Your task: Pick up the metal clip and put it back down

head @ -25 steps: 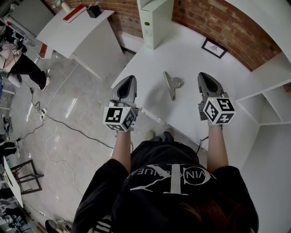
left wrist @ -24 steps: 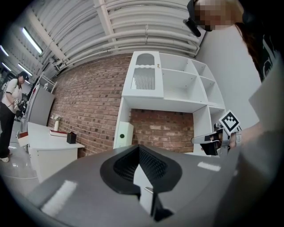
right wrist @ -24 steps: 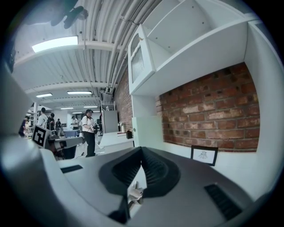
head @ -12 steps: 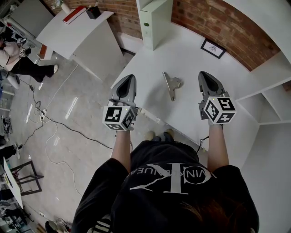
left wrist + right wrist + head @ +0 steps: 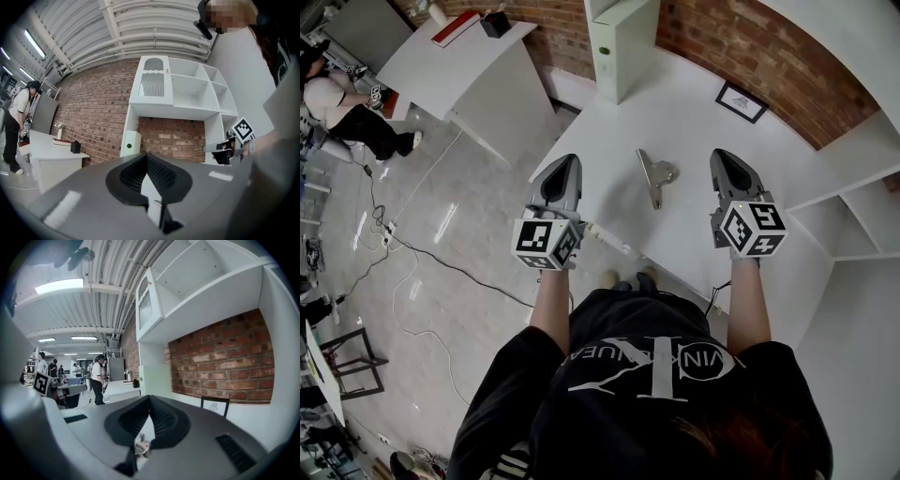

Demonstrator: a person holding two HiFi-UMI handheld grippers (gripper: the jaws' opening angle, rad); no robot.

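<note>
The metal clip (image 5: 653,175) lies flat on the white table (image 5: 694,122), between my two grippers and touched by neither. My left gripper (image 5: 564,166) hovers at the table's left front edge, to the left of the clip, jaws shut and empty. My right gripper (image 5: 721,157) is held to the right of the clip, also shut with nothing in it. In the left gripper view the jaws (image 5: 146,157) meet at the tip, and the right gripper (image 5: 225,147) shows at the far right. In the right gripper view the jaws (image 5: 149,399) are closed; a bit of the clip (image 5: 142,445) shows below them.
A tall white box (image 5: 623,42) stands at the back of the table, with a small framed picture (image 5: 741,99) against the brick wall. White shelves (image 5: 853,211) are at the right. A second white table (image 5: 455,61) and a person (image 5: 342,117) are at the left, with cables on the floor.
Both grippers and the clip stay where they were. Only the person at the far left has shifted position.
</note>
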